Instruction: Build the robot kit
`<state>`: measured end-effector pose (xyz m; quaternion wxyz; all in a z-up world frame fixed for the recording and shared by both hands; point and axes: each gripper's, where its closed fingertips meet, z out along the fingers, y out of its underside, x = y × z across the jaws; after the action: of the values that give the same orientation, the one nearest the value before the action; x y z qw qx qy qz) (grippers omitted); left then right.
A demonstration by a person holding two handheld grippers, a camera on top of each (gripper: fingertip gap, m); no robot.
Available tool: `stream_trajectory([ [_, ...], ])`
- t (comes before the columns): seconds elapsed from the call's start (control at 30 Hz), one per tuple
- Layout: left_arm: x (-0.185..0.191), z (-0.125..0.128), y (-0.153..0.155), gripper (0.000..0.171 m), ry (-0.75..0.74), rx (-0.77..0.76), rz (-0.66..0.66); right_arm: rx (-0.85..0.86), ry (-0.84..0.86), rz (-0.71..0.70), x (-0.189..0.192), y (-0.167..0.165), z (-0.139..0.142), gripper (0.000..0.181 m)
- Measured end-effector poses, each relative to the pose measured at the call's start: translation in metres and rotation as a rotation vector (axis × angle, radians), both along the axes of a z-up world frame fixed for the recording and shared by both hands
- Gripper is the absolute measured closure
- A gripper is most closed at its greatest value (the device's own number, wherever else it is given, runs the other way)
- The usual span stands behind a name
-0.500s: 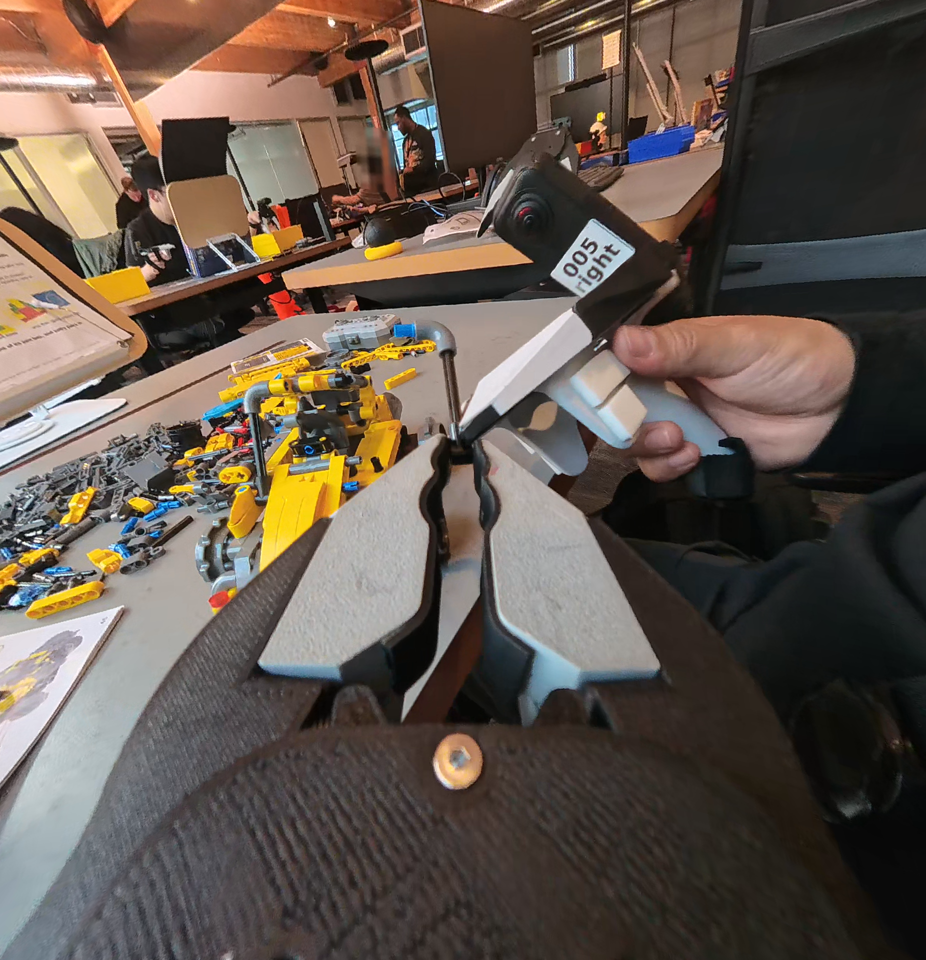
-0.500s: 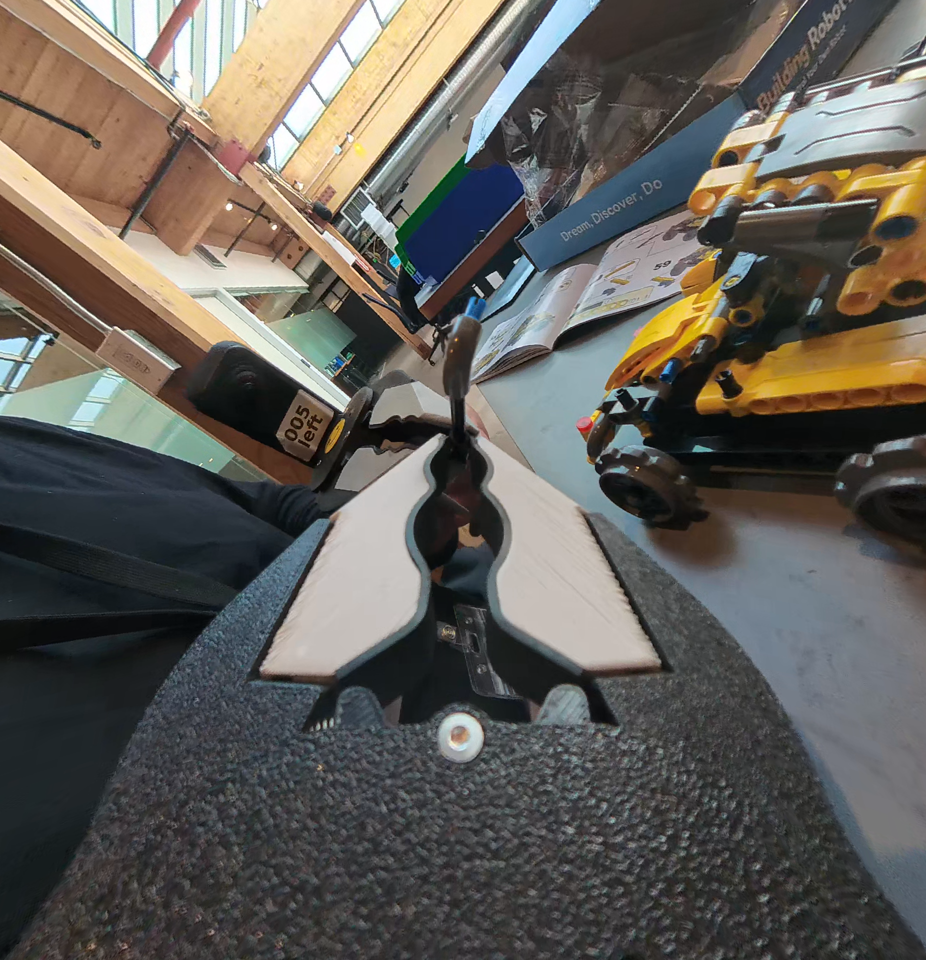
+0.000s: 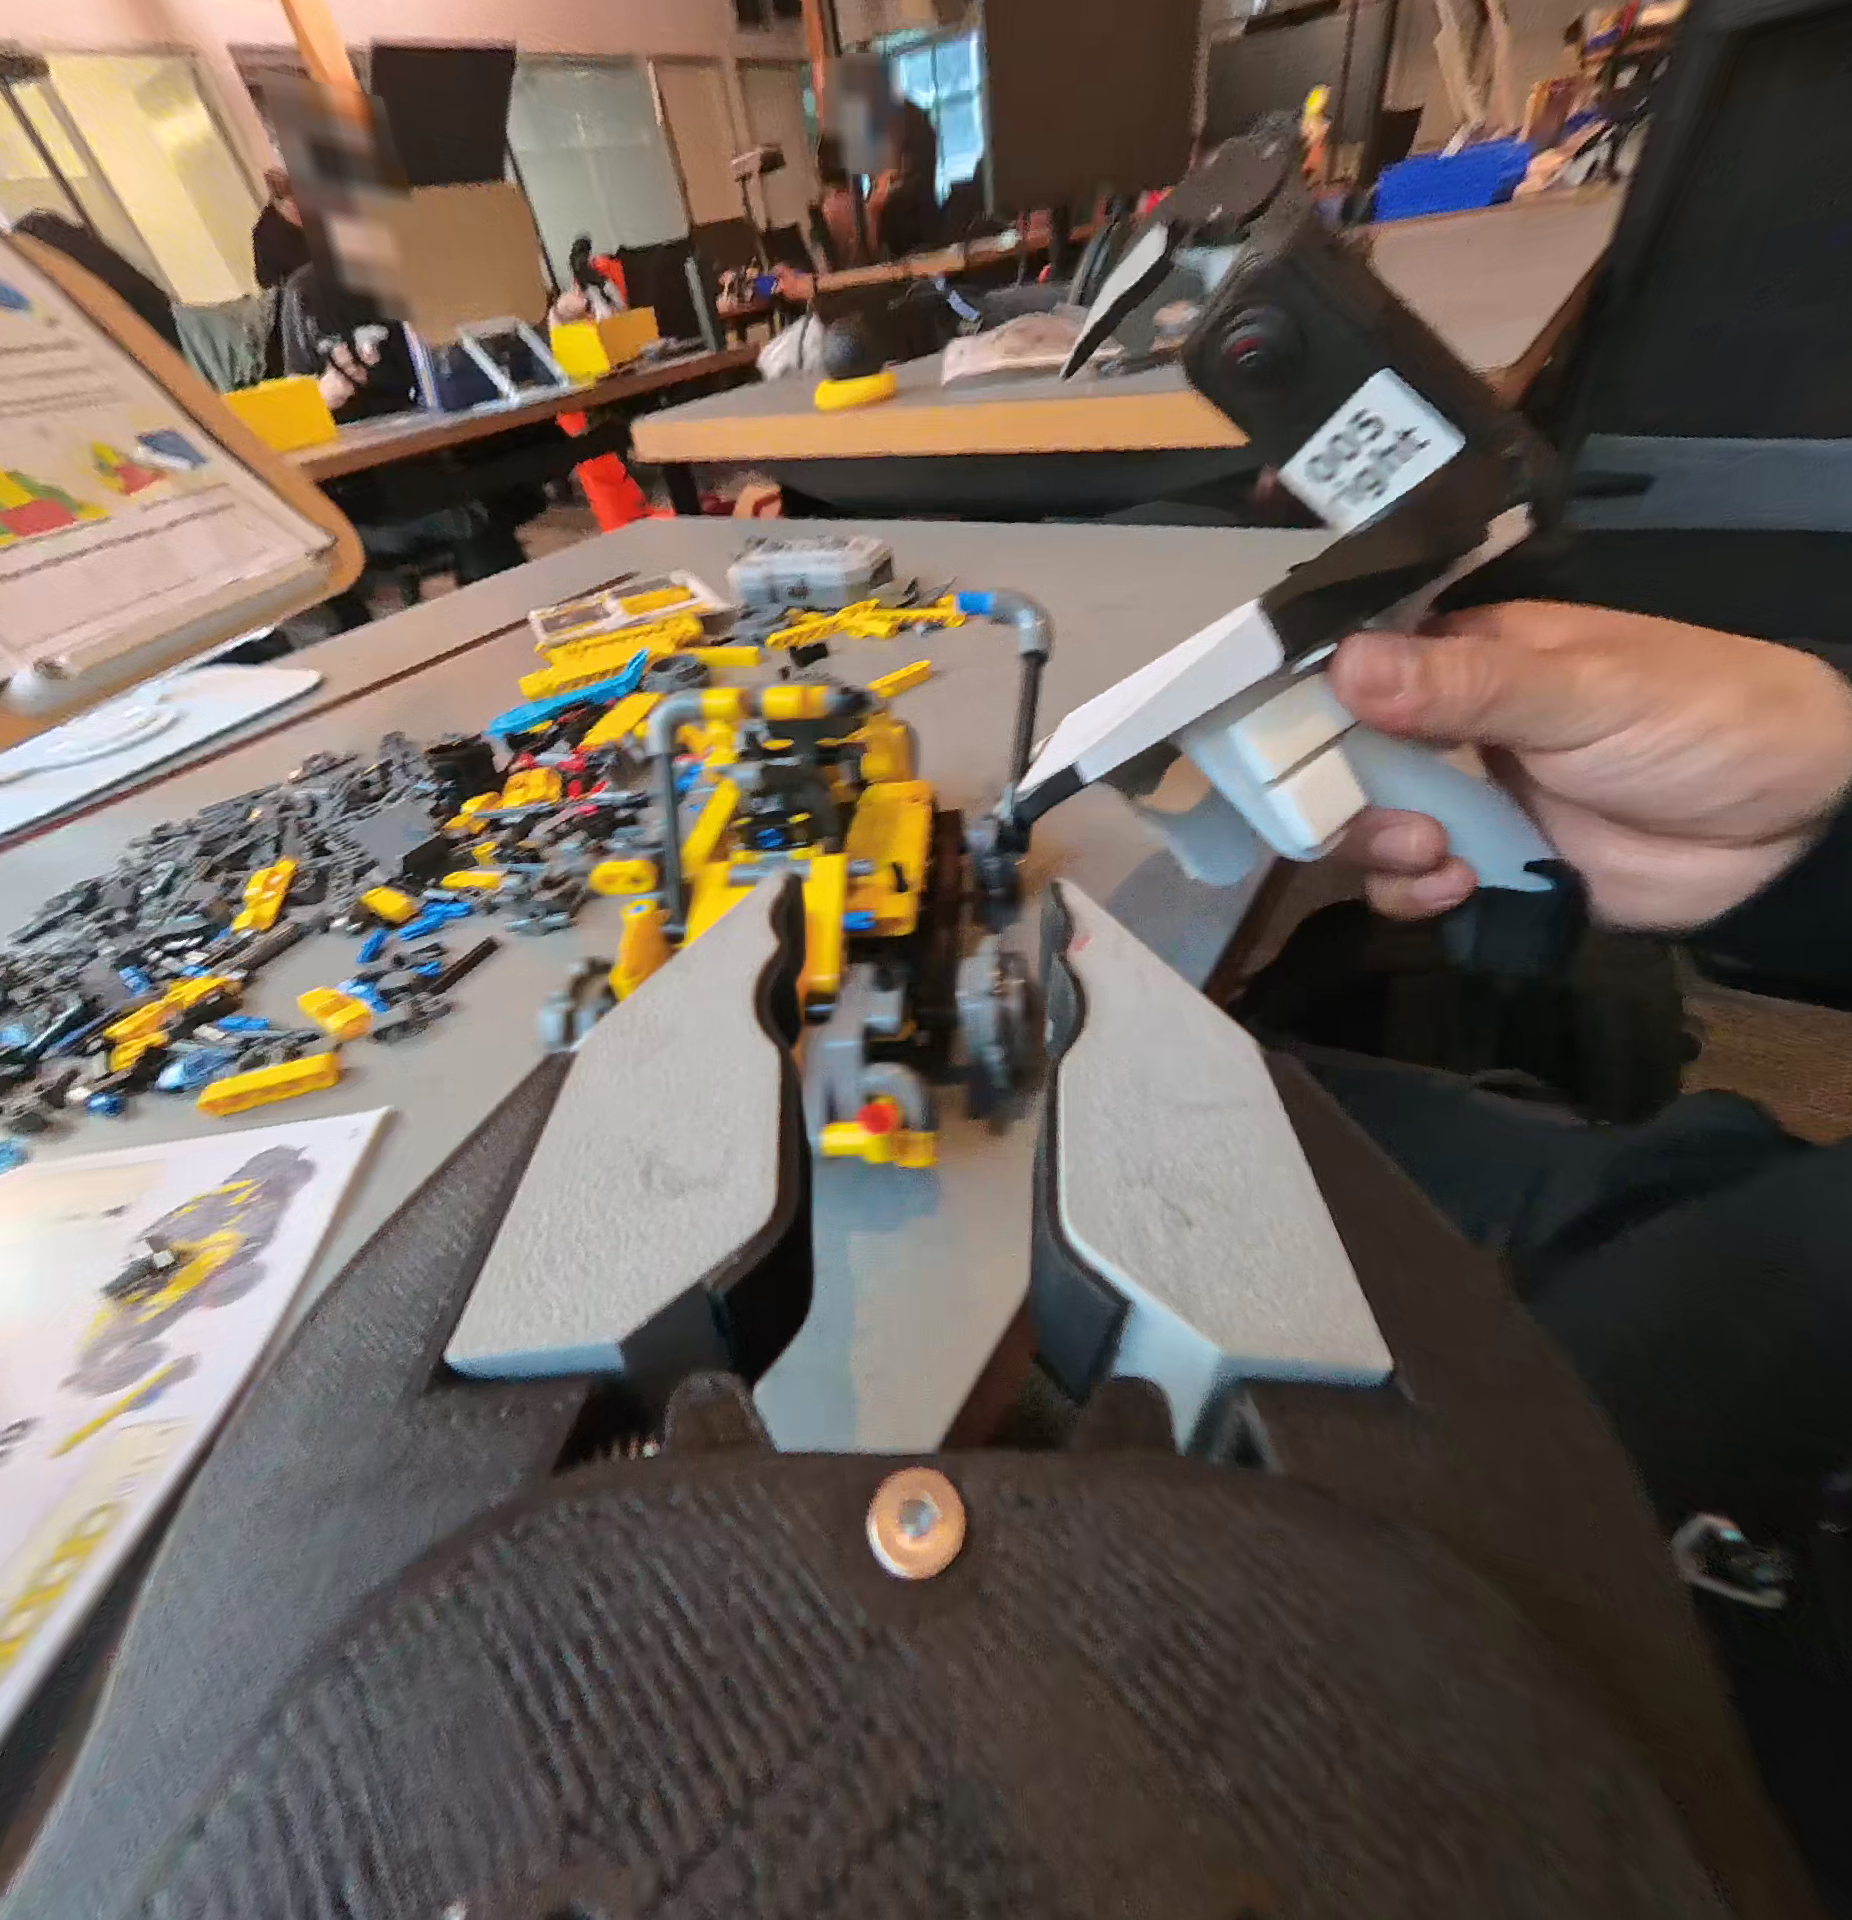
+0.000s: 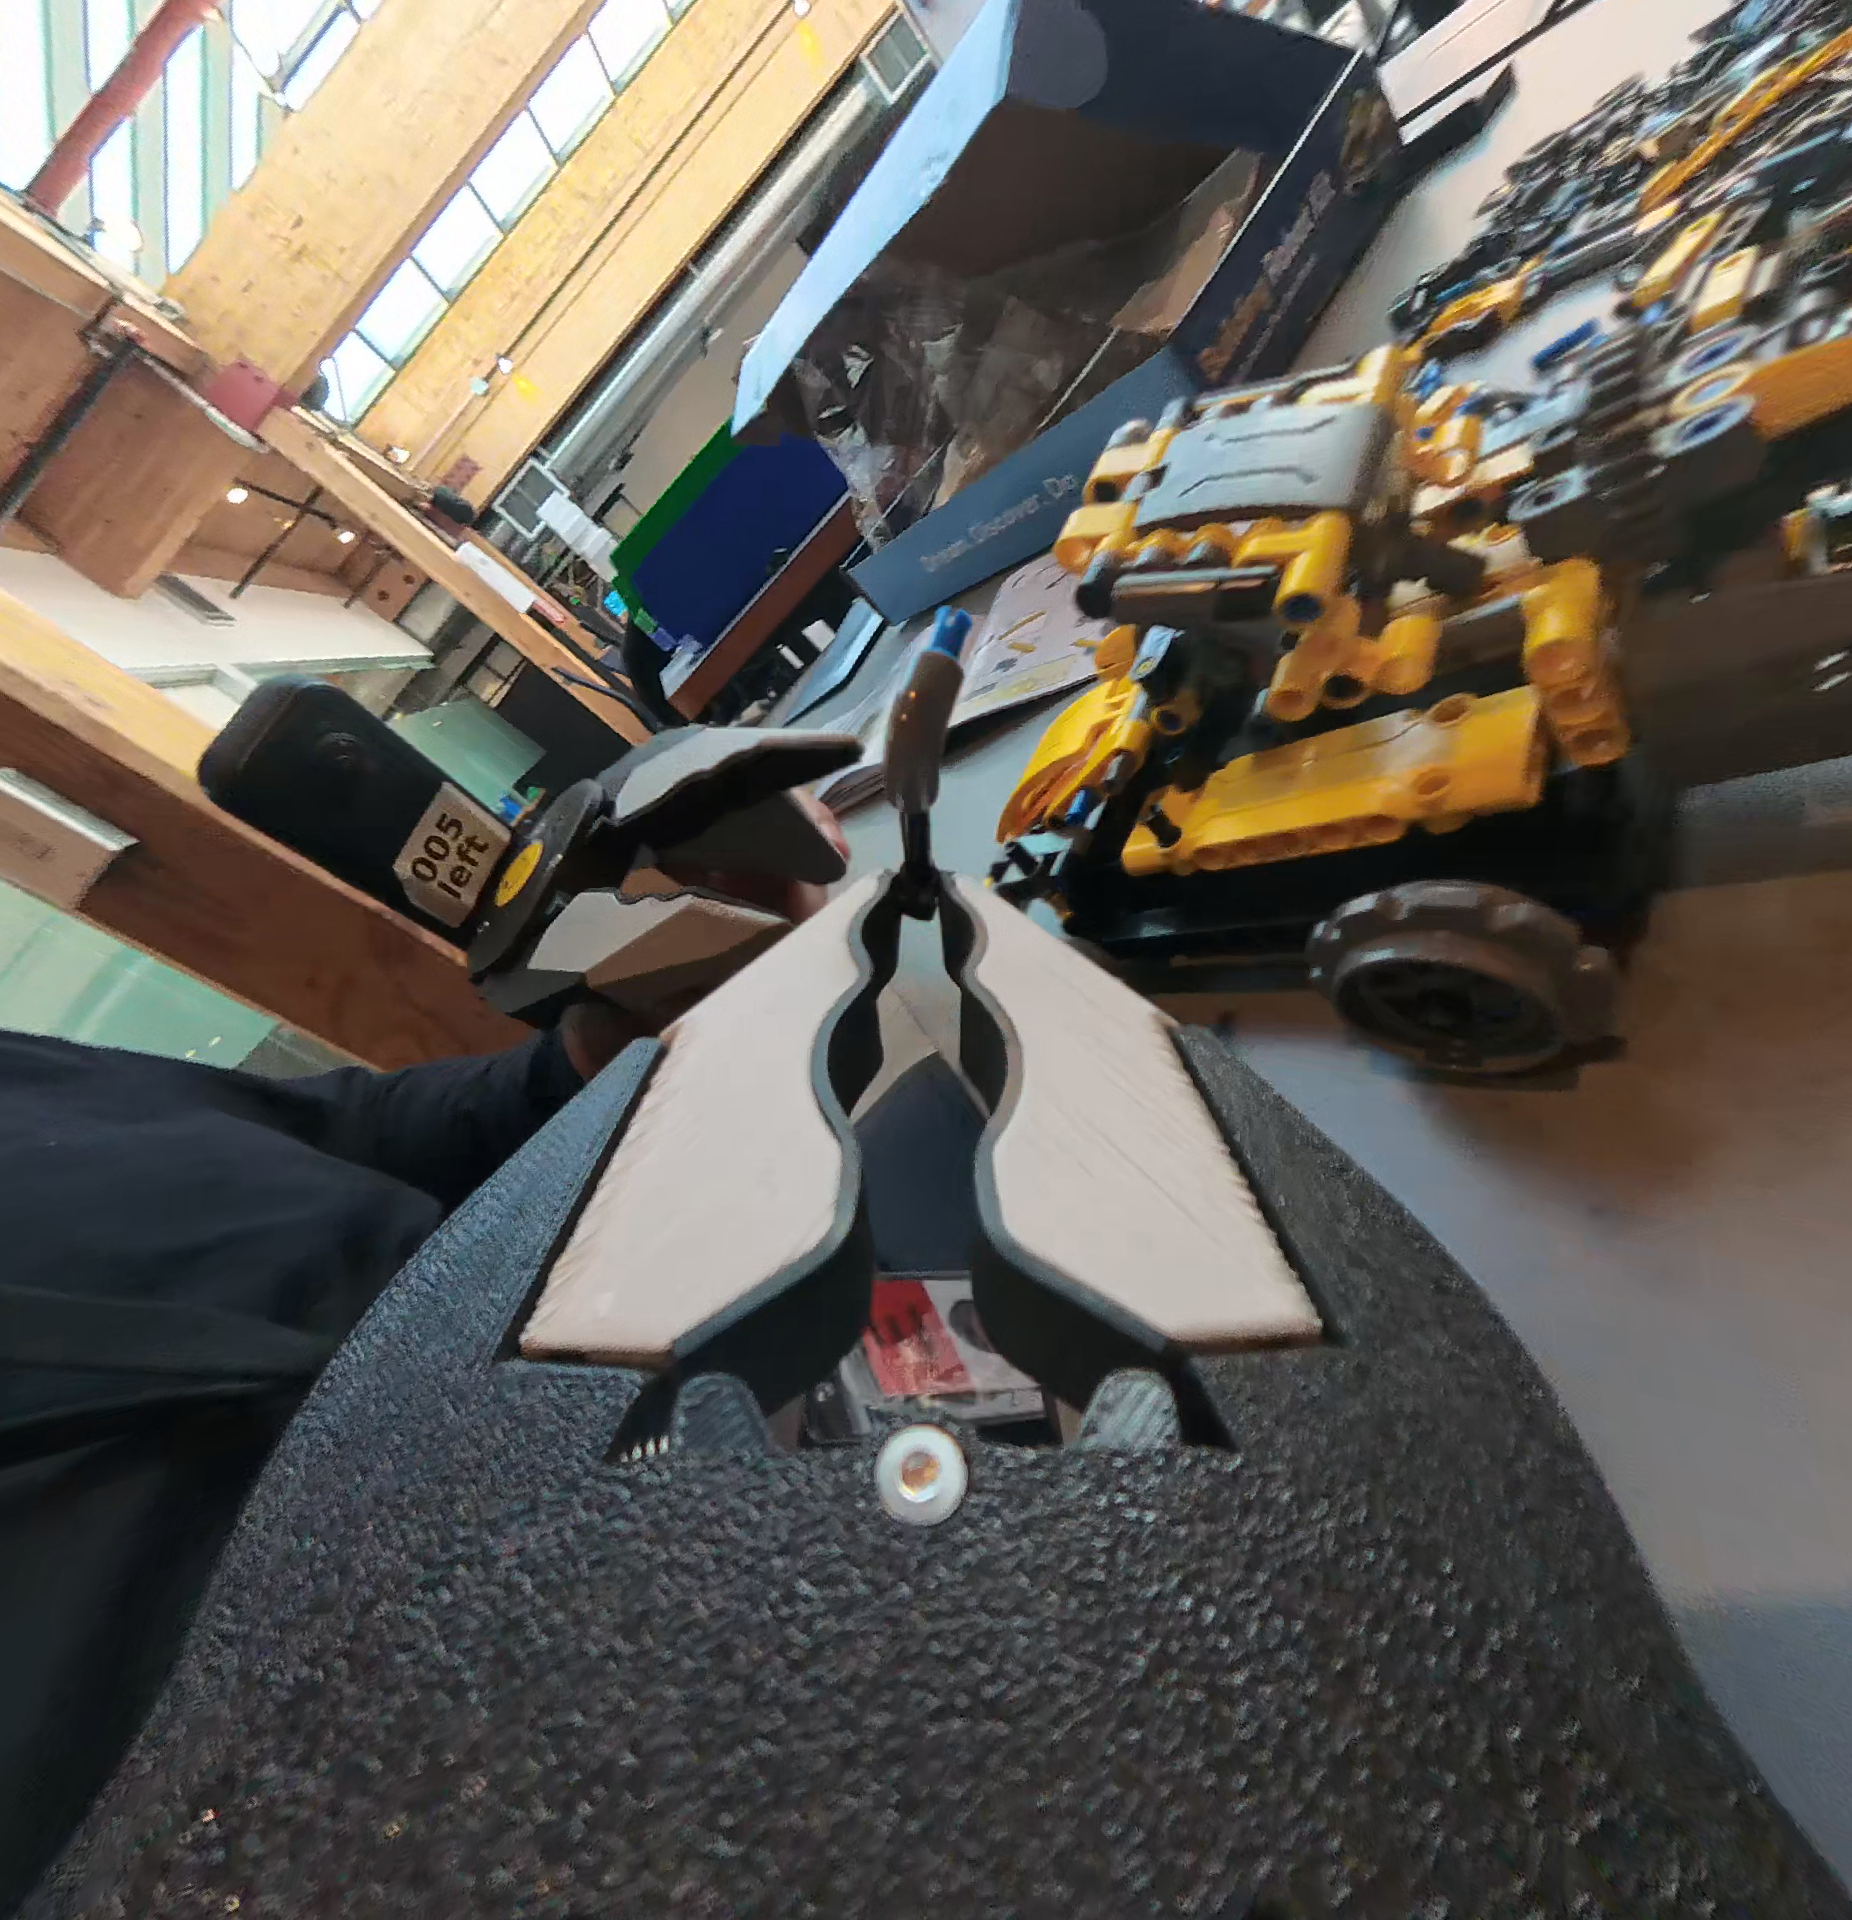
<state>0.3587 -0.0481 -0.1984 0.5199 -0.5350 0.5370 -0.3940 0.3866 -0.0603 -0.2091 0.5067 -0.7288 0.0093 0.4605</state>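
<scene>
- Our right tongs (image 4: pixel 914 902) pinch the bottom end of a thin black rod (image 4: pixel 914 831) with a grey bend and a blue tip on top.
- Our left tongs (image 3: pixel 917 914) are open and hold nothing.
- The rod stands just beside the yellow truck (image 3: pixel 797 831) on the counter (image 3: pixel 1109 582).
- We think the rod is light, stiff and easy to twist loose, so a grip low on its end seems best.
- Loose bricks (image 3: pixel 226 935) lie farther off, past the truck.

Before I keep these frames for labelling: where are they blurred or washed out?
Left wrist view: motion blur softens the loose bricks and the booklet, whose near corner is glared white. Right wrist view: the yellow model smears, the skylights blow out, and the right tongs stay sharp.
</scene>
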Motion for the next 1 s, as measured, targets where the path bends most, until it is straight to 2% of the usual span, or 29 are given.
stream_trajectory([
  [0.1, -0.005, 0.000, 0.035, 0.118, 0.059, -0.004, 0.051, -0.021, -0.041, -0.030, 0.008, 0.013, -0.003, 0.174],
  [0.23, -0.001, -0.020, 0.059, 0.107, 0.191, -0.075, 0.002, -0.025, -0.106, -0.050, 0.006, 0.025, -0.008, 0.174],
  [0.33, 0.003, -0.018, 0.063, 0.105, 0.177, -0.174, -0.069, -0.030, -0.121, -0.050, 0.002, 0.029, -0.011, 0.174],
  [0.4, 0.000, -0.016, 0.068, 0.104, 0.158, -0.186, -0.076, -0.032, -0.123, -0.043, -0.001, 0.029, -0.013, 0.174],
  [0.57, -0.009, -0.017, 0.075, 0.104, 0.170, -0.109, -0.079, -0.012, -0.128, -0.024, -0.001, 0.028, -0.015, 0.174],
  [0.73, -0.005, -0.017, 0.077, 0.104, 0.172, -0.032, -0.138, 0.039, -0.125, 0.021, -0.004, 0.021, -0.015, 0.174],
  [0.83, -0.002, -0.016, 0.077, 0.104, 0.165, -0.068, -0.189, 0.053, -0.147, 0.035, -0.002, 0.017, -0.019, 0.174],
  [1.0, -0.002, -0.018, 0.075, 0.115, 0.178, -0.162, -0.255, 0.086, -0.156, 0.068, -0.003, 0.016, -0.020, 0.174],
])
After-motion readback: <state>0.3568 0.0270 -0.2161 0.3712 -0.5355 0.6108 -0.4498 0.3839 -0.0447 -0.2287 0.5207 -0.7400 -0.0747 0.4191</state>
